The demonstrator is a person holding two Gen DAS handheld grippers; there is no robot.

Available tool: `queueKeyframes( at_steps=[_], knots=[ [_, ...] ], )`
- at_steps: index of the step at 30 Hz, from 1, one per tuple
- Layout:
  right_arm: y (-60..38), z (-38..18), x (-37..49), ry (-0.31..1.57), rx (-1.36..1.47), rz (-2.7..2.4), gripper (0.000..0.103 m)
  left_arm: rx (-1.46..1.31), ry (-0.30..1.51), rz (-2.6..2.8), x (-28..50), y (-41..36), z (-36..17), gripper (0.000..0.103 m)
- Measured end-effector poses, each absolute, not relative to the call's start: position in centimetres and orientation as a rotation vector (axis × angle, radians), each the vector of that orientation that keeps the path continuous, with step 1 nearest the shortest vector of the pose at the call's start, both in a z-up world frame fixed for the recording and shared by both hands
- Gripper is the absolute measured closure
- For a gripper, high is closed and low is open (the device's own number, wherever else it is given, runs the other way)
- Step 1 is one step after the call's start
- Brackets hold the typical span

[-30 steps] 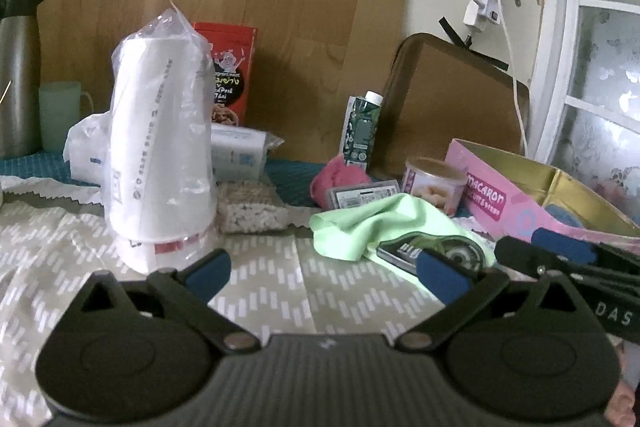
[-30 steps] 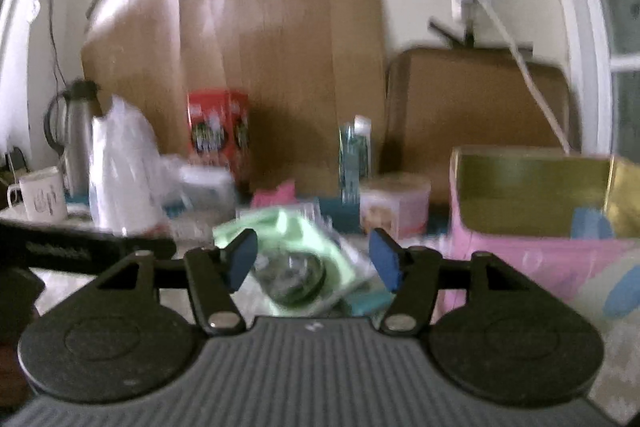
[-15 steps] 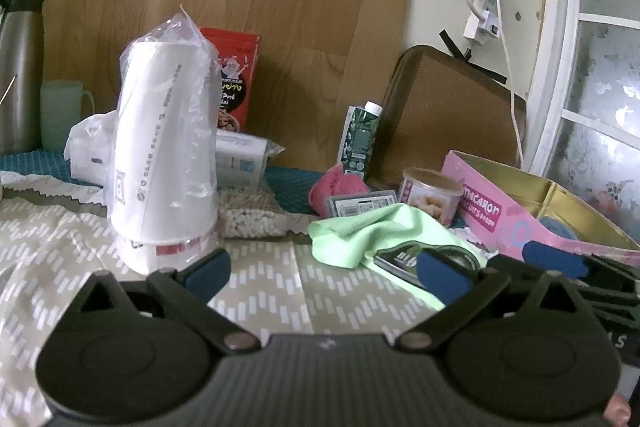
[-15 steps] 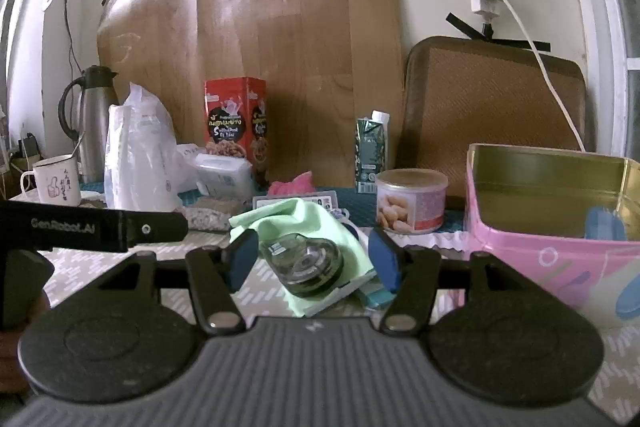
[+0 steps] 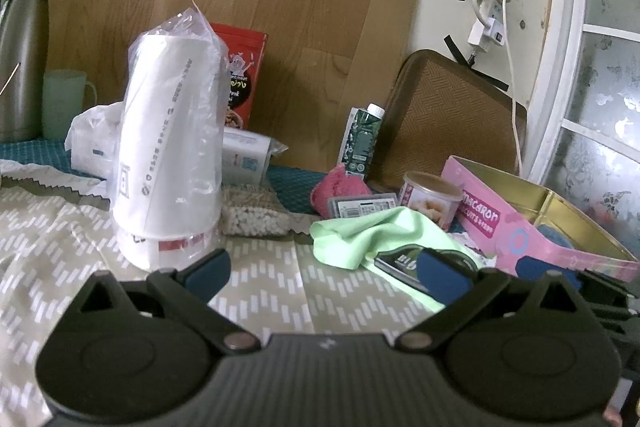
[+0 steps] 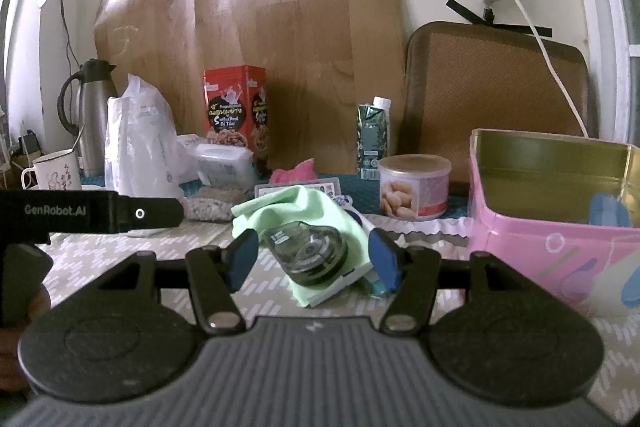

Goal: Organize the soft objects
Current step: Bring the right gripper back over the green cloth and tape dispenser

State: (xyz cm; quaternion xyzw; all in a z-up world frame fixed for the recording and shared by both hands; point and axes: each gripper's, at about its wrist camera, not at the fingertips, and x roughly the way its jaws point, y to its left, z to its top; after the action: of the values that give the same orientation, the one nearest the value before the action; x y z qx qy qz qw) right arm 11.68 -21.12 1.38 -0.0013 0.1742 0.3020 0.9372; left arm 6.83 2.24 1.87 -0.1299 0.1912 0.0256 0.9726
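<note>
A light green cloth [image 5: 360, 231] lies crumpled on the patterned tablecloth, with a clear tape dispenser [image 5: 404, 261] resting on its near end. A pink cloth [image 5: 338, 187] sits bunched behind it. My left gripper [image 5: 326, 275] is open and holds nothing, short of and left of the green cloth. In the right wrist view the green cloth [image 6: 288, 207] and dispenser [image 6: 312, 251] lie just beyond my right gripper [image 6: 313, 259]. It is open, and its pads touch nothing. The pink cloth [image 6: 294, 173] peeks out behind.
An open pink tin [image 6: 552, 239] with something blue inside stands at the right. A bagged stack of white cups [image 5: 172, 163], a bag of white pellets [image 5: 256, 219], a snack can [image 6: 414, 185], a drink carton [image 6: 373, 137] and a red box [image 6: 236, 115] crowd the back. The left gripper's body [image 6: 80, 213] juts in at the left.
Both grippers keep their place and stay open. The right wrist picture has gone from blurred to sharp.
</note>
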Motion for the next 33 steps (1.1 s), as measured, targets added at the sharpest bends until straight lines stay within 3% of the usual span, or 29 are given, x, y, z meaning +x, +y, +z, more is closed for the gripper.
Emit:
queueKeyframes(
  at_steps=[33],
  knots=[
    [-21.15, 1.24, 12.00, 0.372, 0.000, 0.612, 0.040, -0.283, 0.396, 0.039, 6.90, 2.19, 1.71, 0.001]
  ],
)
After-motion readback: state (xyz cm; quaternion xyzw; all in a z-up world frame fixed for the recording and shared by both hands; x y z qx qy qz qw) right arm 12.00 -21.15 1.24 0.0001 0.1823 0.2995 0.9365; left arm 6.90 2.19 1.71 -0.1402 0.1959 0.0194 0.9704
